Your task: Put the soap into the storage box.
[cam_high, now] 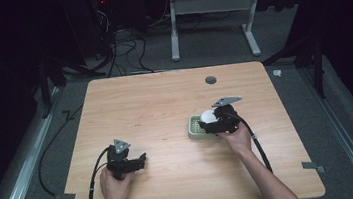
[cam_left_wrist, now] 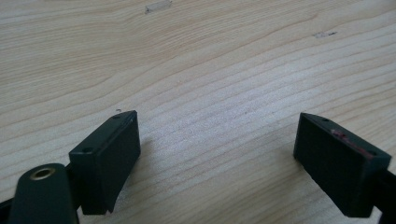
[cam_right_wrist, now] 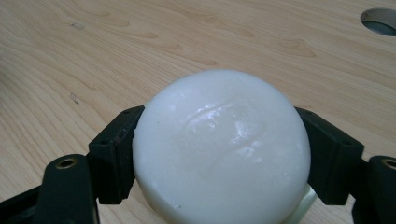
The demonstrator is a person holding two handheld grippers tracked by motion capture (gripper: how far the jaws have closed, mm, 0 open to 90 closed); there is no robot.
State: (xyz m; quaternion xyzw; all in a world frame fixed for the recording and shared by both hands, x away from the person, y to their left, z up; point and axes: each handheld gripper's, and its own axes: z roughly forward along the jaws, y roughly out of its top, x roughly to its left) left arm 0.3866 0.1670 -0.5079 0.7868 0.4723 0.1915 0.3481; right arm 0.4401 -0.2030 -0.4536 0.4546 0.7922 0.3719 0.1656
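Right gripper view shows the right gripper [cam_right_wrist: 219, 158] with its jaws clamped on both sides of a white soap bar [cam_right_wrist: 222, 149], while the left gripper [cam_left_wrist: 217, 154] has its jaws apart over bare worktop [cam_left_wrist: 196, 56].

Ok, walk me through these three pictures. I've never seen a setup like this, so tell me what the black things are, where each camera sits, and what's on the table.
There is no robot here. A person at a wooden table holds a hand tool with two black jaws in each hand. The big picture comes from a fixed camera above. The other two come from small cameras riding on the tools, looking along the jaws.

The left gripper has its jaws wide apart over bare wood, holding nothing.

The right gripper is clamped on a round white soap, one jaw pressing each side. From above, it holds the soap just over a pale green dish that sits on the table. A grey hole is set in the far part of the tabletop.
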